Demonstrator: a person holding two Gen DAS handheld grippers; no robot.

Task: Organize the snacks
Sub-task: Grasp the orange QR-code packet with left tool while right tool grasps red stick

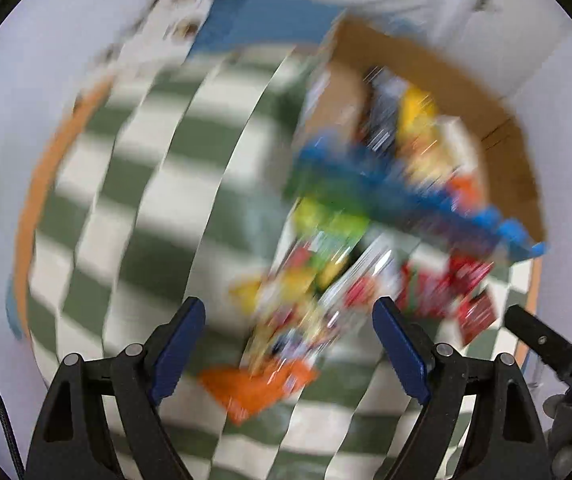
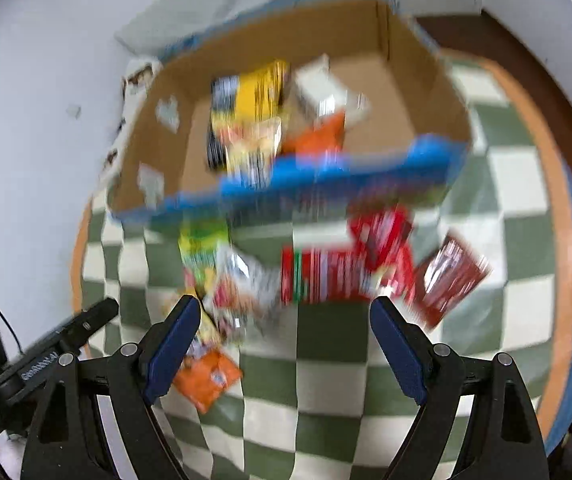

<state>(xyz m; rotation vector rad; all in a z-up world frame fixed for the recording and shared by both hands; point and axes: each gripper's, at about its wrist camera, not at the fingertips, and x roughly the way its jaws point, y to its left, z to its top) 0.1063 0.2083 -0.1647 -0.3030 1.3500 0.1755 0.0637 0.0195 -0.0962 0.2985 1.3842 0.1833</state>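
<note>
Blurred view: both tools, the left tool (image 1: 288, 344) and right tool (image 2: 285, 342), gape empty above loose snack packets (image 2: 326, 276) mid-frame on the checkered table (image 2: 326, 380); a few packets already sit in the cardboard box (image 2: 426, 92) above.

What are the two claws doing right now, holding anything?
Left gripper: jaws open, holding nothing.
Right gripper: jaws open, holding nothing.
</note>
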